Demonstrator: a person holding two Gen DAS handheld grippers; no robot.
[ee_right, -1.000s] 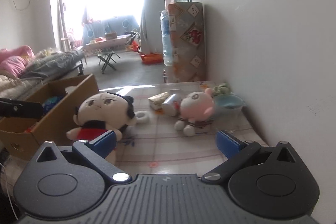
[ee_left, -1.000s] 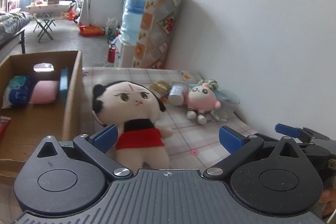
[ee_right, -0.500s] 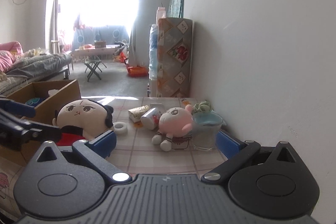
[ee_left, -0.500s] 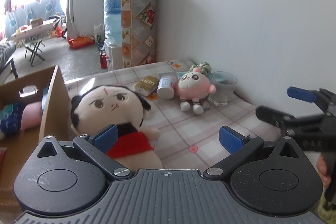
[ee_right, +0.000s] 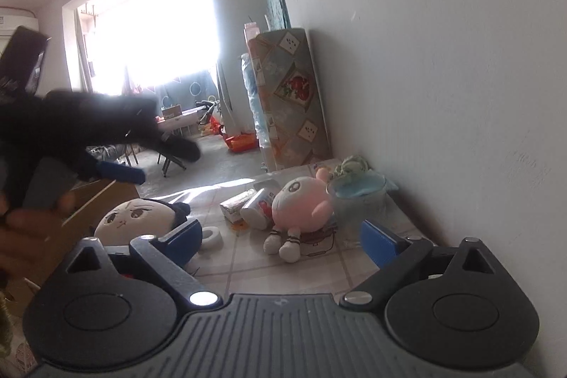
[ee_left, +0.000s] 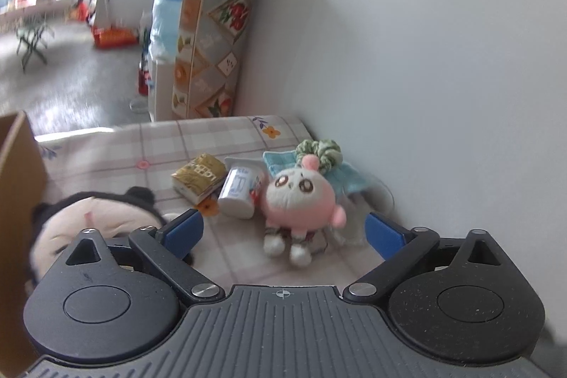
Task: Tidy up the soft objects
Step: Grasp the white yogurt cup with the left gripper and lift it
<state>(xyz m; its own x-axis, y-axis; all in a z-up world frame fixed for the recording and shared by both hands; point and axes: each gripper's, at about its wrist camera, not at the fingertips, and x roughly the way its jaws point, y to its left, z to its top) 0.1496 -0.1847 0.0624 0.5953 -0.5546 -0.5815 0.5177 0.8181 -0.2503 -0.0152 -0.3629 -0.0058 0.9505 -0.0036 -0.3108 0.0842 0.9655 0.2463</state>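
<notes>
A small pink plush (ee_left: 299, 201) sits on the checked tablecloth near the wall; it also shows in the right wrist view (ee_right: 301, 209). A big-headed doll with black hair (ee_left: 95, 218) lies to its left, next to the cardboard box (ee_left: 17, 201); the doll also shows in the right wrist view (ee_right: 138, 220). My left gripper (ee_left: 283, 231) is open and empty, above and just short of the pink plush. My right gripper (ee_right: 281, 238) is open and empty, facing the same plush. The left gripper appears blurred in the right wrist view (ee_right: 120, 172), raised over the box.
A gold packet (ee_left: 198, 178) and a tipped white cup (ee_left: 239, 193) lie between the toys. A green scrunchie (ee_left: 319, 151) and blue cloth sit on a clear tub (ee_right: 358, 204) by the wall. A white tape ring (ee_right: 212, 236) lies by the doll.
My left gripper has swung right and risen, from the doll toward the pink plush. My right gripper has moved closer to the table. Both stay open.
</notes>
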